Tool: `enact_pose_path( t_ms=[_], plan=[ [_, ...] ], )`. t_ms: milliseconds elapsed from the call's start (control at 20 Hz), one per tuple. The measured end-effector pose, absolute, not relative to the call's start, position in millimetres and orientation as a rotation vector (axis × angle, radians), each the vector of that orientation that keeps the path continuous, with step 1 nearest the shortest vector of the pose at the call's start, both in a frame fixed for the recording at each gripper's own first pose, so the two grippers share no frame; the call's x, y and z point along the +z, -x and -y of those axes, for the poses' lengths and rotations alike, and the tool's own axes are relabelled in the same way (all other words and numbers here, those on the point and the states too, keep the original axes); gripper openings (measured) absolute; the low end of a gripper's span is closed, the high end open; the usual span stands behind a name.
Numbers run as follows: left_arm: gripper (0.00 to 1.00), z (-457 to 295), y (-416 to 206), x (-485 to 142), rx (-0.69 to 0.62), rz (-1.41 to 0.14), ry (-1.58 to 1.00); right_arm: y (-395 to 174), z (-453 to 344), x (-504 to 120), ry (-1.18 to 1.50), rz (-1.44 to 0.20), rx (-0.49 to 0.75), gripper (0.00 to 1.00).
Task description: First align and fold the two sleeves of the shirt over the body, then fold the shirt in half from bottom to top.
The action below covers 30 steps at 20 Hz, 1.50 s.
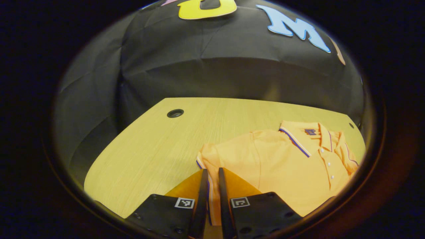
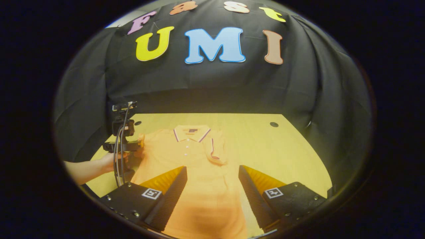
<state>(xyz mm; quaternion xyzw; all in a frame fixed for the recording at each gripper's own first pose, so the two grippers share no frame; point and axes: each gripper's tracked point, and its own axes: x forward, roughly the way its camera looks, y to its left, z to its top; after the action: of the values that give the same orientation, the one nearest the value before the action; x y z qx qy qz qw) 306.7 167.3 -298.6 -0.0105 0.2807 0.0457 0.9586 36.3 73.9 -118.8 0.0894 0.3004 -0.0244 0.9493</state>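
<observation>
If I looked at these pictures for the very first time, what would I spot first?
The bright orange shirt lying on the pale wooden table jumps out, its striped collar toward the back wall. In the right gripper view its one sleeve is already folded over the body, and the right gripper hangs wide open above the shirt. In the left gripper view the left gripper pinches cloth at the shirt's edge.

Hidden behind the left gripper in the left gripper view: the edge of the orange polo shirt beside its sleeve, so grip on fabric not readable. Cut off at the lower right rim: the shirt's hem and far sleeve. In the right gripper view, blurred below the collar: the shirt's lower body, hem lost between the right gripper fingers. Too small: collar label, buttons. Cut at the rim: the forearm.
</observation>
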Motion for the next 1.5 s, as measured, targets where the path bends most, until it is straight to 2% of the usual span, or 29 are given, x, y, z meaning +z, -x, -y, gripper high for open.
enact_pose_path(
  t_ms=[50, 150, 200, 700, 1150, 1350, 1500],
  plan=[
    [0.13, -168, -308, -299, 0.084, -0.577, 0.01, -35, -74, -122, -0.191, -0.617, -0.051, 0.96],
    [0.13, -167, -309, -296, 0.074, -0.584, -0.007, -34, -73, -123, -0.208, -0.624, -0.053, 0.96],
    [0.06, -168, -308, -295, 0.088, -0.585, -0.022, -33, -73, -122, -0.213, -0.623, -0.055, 0.97],
    [0.06, -103, -311, -237, -0.024, -0.49, -0.053, -25, -63, -123, -0.221, -0.624, -0.076, 0.96],
    [0.06, -23, -300, -253, -0.186, -0.521, -0.159, -15, -59, -126, -0.236, -0.632, -0.102, 0.96],
    [0.09, -9, -294, -267, -0.226, -0.551, -0.175, -7, -58, -132, -0.245, -0.638, -0.134, 0.96],
    [0.2, -8, -292, -273, -0.233, -0.567, -0.166, -3, -59, -138, -0.241, -0.646, -0.152, 0.96]
  ],
)
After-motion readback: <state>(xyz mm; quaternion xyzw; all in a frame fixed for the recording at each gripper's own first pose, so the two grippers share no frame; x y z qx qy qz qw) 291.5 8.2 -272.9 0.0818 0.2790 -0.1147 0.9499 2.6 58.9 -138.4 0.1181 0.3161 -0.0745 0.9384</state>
